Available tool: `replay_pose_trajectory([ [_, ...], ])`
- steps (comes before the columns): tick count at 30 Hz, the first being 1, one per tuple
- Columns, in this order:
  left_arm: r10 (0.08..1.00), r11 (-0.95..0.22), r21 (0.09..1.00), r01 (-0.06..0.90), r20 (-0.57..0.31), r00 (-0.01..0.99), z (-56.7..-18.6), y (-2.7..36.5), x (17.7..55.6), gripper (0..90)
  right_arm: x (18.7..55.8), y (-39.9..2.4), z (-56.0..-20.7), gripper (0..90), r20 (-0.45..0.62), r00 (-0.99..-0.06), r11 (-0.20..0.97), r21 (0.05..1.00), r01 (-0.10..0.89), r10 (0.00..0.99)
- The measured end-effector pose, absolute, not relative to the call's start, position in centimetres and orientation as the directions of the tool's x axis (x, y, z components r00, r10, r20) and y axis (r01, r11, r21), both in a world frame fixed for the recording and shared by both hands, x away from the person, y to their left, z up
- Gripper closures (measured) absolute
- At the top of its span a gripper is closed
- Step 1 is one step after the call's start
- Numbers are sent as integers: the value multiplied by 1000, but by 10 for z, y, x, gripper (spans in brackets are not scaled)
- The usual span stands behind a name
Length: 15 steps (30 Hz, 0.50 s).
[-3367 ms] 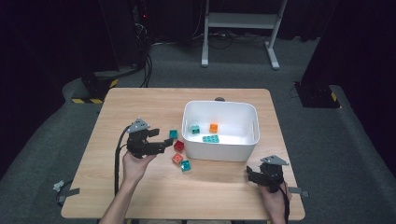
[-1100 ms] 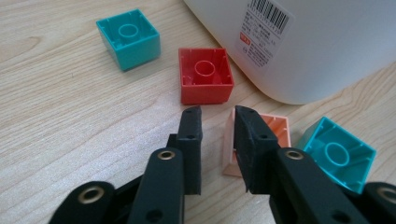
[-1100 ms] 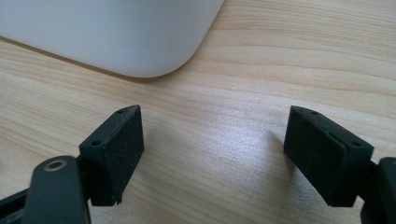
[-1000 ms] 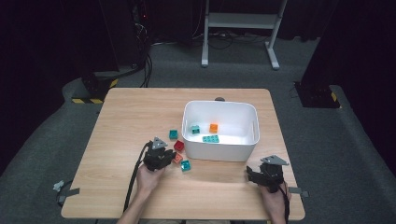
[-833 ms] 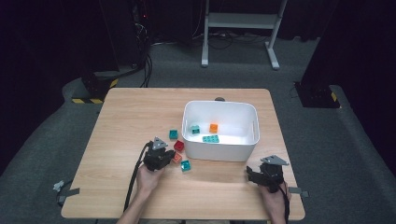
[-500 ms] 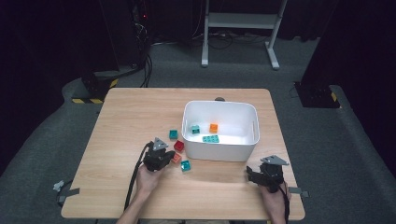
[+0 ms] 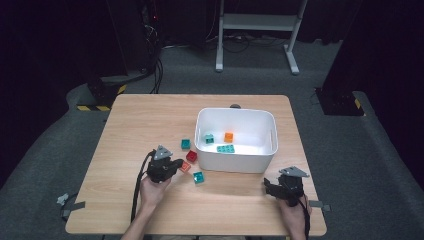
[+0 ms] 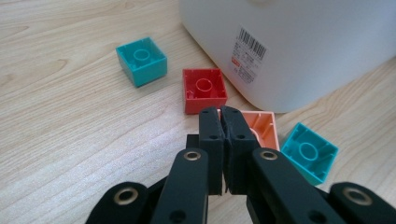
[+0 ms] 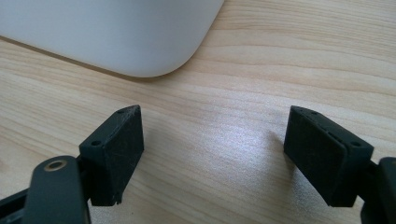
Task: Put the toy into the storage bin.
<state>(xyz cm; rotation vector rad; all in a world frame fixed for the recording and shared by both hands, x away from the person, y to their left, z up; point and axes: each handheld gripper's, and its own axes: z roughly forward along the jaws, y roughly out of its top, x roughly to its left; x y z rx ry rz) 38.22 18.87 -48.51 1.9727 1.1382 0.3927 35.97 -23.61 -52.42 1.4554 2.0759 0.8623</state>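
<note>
- Left tool (image 8: 222,122): jaws pressed together, empty, tips just before the orange brick (image 8: 262,130) lying hollow-up on the surface (image 8: 70,121). Pushing on closed would shove it, not grasp.
- Red brick (image 8: 204,89) and teal brick (image 8: 309,151) crowd it beside the white bin (image 8: 299,42); opening could knock either.
- Right tool (image 9: 212,154) gapes, idle.

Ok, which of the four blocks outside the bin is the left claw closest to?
The orange block. The shut left claw sits right over its edge, while the red block and both teal blocks lie farther off.
</note>
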Motion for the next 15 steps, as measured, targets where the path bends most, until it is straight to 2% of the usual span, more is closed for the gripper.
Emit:
replay_pose_trajectory([
  [8,814,-309,761,570,-98,573,-469,199,380,876,360,-236,-524,201,-14,-334,243,715,655,942],
  [15,814,-222,788,574,-173,554,-449,218,379,876,361,-235,-524,201,-15,-332,242,716,655,943],
])
